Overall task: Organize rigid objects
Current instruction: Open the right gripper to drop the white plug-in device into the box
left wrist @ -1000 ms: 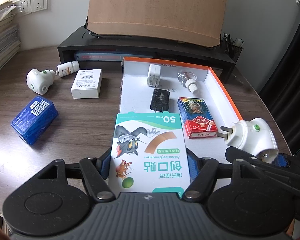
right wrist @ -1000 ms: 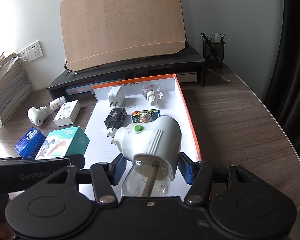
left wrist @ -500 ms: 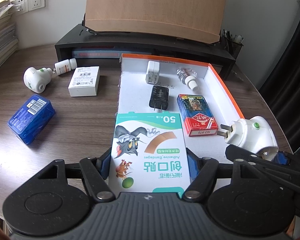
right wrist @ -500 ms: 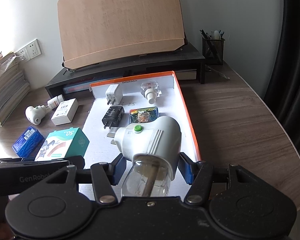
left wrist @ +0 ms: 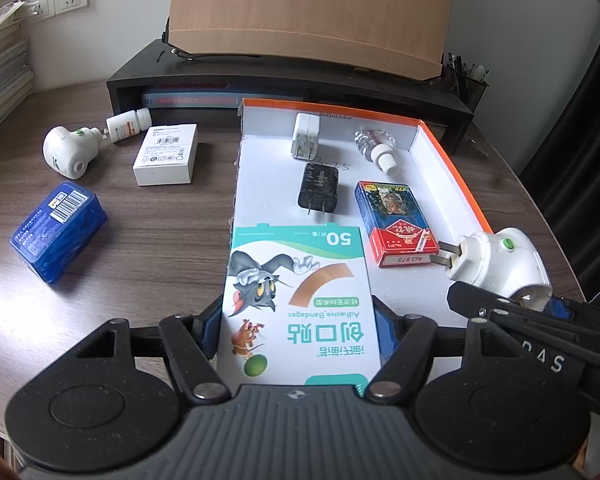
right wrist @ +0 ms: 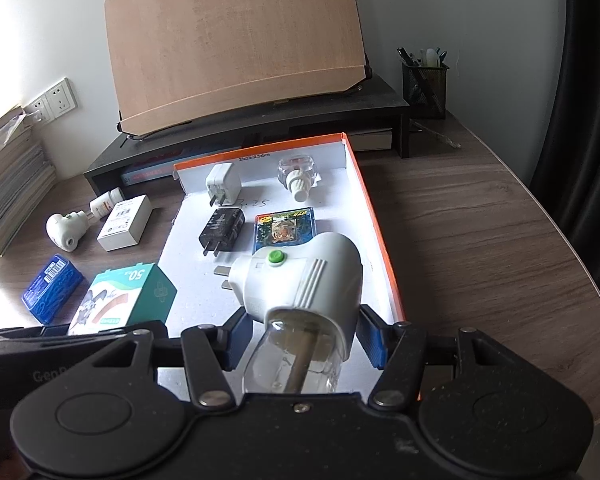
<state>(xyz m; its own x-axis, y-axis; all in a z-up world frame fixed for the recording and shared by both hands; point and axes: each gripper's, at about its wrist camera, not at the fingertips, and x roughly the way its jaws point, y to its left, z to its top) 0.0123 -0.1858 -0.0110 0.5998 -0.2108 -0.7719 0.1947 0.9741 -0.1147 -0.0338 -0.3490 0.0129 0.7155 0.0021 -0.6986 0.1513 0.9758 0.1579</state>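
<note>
A: What has shifted since a second ago?

B: Very little. Both grippers sit where they were; the desk things have only slid slightly in the left wrist view, so the camera barely drifted.

A: Left to right, then: what remains outside?

B: On the desk at about nine to ten o'clock of the orange-edged tray [left wrist: 452,168]: a blue plastic case [left wrist: 60,232], a white plug-in vaporizer [left wrist: 66,152], a small white pill bottle [left wrist: 129,125] touching its tip, and a white carton [left wrist: 167,154]. Four still to go, I judge.

A: And in hand?

B: The left gripper [left wrist: 298,332] is clamped on the adhesive bandage box [left wrist: 300,300], teal and white with a cartoon cat, hanging over the tray's near left edge.

A: Already in the tray?

B: A white charger [left wrist: 306,142] and a clear refill bottle [left wrist: 376,146] at twelve o'clock, a black charger [left wrist: 319,188] and a playing-card pack [left wrist: 396,224] mid-tray.

A: The right side?

B: The right gripper [right wrist: 300,340] pinches a white mosquito vaporizer [right wrist: 300,280], green button up, glass bottle toward the camera, prongs pointing into the tray, over its five o'clock corner. Neither looks set down yet.
</note>
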